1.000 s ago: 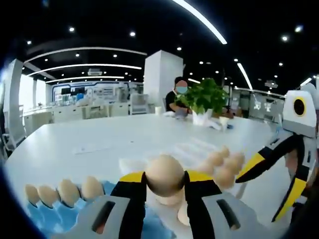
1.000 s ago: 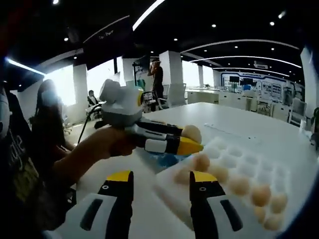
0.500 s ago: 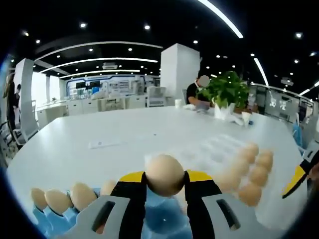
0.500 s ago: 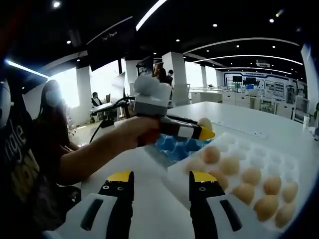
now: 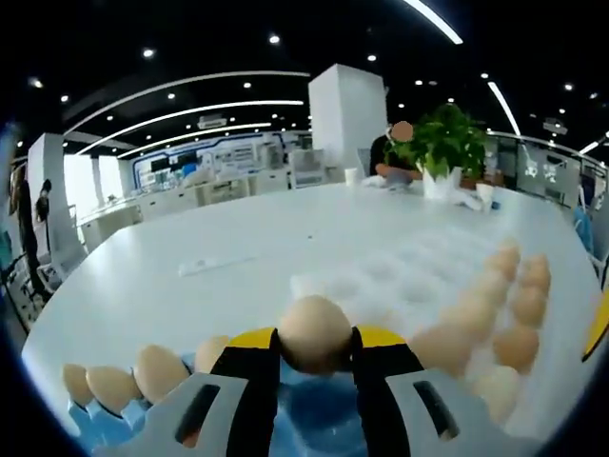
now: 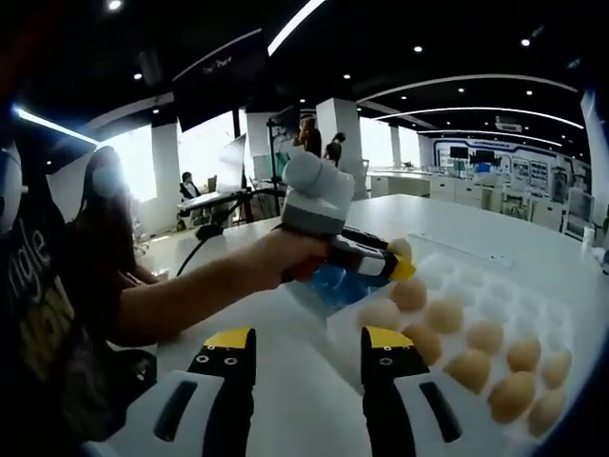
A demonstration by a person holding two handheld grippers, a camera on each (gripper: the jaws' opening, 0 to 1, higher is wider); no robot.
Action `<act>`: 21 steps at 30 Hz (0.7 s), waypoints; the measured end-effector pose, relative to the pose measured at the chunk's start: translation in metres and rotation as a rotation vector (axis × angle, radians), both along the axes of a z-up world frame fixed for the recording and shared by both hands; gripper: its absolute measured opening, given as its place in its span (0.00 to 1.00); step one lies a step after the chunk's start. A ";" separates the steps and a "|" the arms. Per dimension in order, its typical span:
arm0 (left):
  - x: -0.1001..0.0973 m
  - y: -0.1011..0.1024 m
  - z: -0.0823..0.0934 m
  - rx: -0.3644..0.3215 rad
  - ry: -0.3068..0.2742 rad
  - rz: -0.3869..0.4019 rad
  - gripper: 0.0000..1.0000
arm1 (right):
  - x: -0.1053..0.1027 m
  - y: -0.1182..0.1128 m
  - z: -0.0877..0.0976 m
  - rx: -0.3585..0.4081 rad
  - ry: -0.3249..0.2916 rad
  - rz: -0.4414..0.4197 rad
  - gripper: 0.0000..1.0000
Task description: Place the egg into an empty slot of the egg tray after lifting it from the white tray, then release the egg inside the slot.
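Note:
A tan egg [image 5: 314, 328] is clamped between the yellow-tipped jaws of my left gripper [image 5: 314, 337], just above the blue egg tray [image 5: 314, 419]. That tray holds several eggs [image 5: 157, 371] along its left side. To the right lies the white tray [image 5: 381, 276] with a row of eggs [image 5: 514, 314]. In the right gripper view, a hand holds the left gripper [image 6: 381, 259], with the egg [image 6: 401, 249] in it, over the blue tray [image 6: 328, 284] beside the white tray [image 6: 481, 286]. My right gripper [image 6: 307, 347] stands open with nothing between its jaws, above the table in front of the trays.
Both trays rest on a large white table [image 5: 190, 257]. A sheet of paper [image 5: 214, 264] lies on it, and a potted plant [image 5: 442, 143] stands at its far end with a person behind it. A person's arm [image 6: 181, 295] reaches across the right gripper view.
The left gripper, still shut on the egg, has moved away from the white tray and over the blue tray. The right gripper stays open and has shifted little.

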State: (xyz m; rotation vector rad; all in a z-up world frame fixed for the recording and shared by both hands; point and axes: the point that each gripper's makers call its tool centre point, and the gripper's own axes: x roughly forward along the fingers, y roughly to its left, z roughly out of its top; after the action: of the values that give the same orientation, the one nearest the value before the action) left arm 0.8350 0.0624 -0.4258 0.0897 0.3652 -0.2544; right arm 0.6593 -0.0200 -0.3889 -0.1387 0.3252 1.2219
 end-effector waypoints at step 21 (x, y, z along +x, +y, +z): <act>-0.006 0.005 0.001 0.000 0.007 0.017 0.36 | -0.005 0.002 -0.006 -0.033 0.005 0.028 0.46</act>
State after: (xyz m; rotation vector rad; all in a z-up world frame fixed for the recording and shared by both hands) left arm 0.8294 0.0678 -0.4250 0.0860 0.3729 -0.2381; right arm 0.6541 -0.0182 -0.3949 -0.1693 0.3487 1.2447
